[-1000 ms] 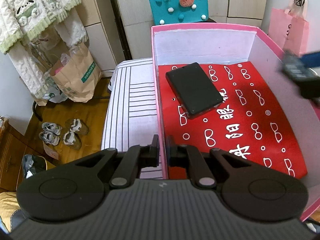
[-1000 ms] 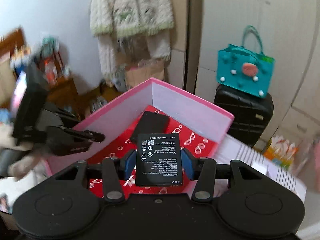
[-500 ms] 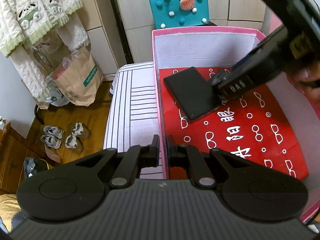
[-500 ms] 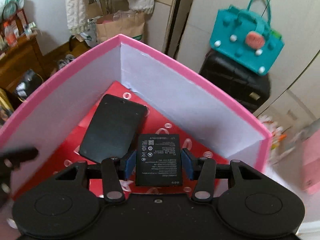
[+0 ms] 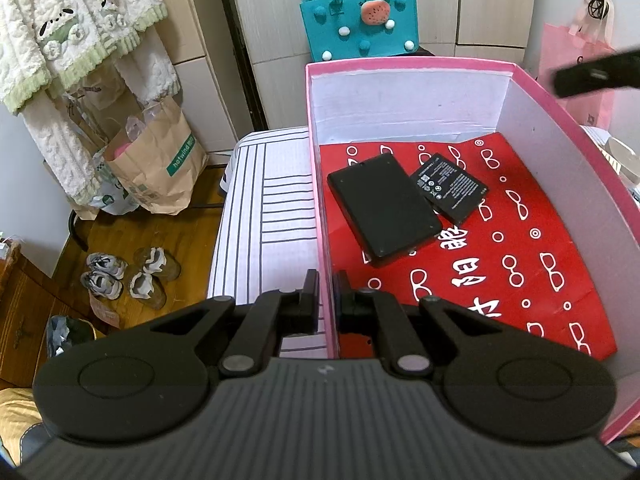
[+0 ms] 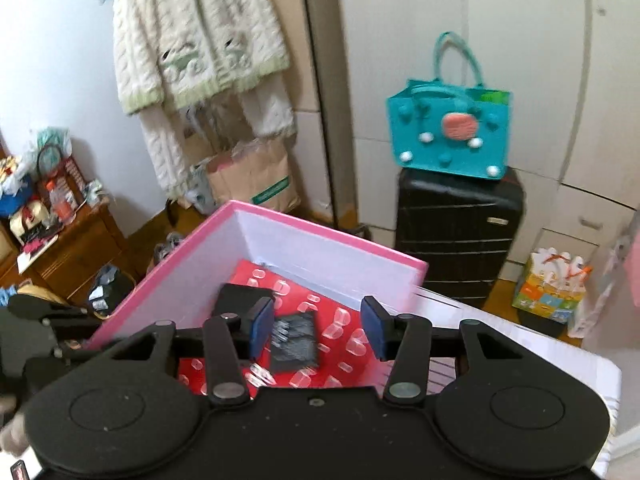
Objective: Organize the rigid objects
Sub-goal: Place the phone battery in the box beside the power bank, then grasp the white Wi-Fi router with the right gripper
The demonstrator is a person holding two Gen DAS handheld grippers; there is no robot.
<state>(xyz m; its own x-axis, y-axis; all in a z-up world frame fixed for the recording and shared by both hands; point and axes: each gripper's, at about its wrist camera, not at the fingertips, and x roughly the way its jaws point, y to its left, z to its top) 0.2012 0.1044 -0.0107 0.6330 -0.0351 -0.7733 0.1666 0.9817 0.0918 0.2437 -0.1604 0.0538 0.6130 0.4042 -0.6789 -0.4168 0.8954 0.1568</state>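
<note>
Left gripper (image 5: 326, 296) pinches the pink box (image 5: 408, 67) wall, right gripper (image 6: 316, 330) is opening and empty above the battery (image 5: 450, 188), which lies diagonally on the red liner, touching the black slab (image 5: 382, 210).

The left gripper (image 5: 325, 290) points steeply downward, its two black fingers drawn almost together with only a thin pink box wall (image 5: 323, 264) pinched between them. The right gripper (image 6: 317, 330) also tilts downward, its blue-padded fingers (image 6: 262, 330) spread well apart and opening, with nothing held between them. It looks motion-blurred.
</note>
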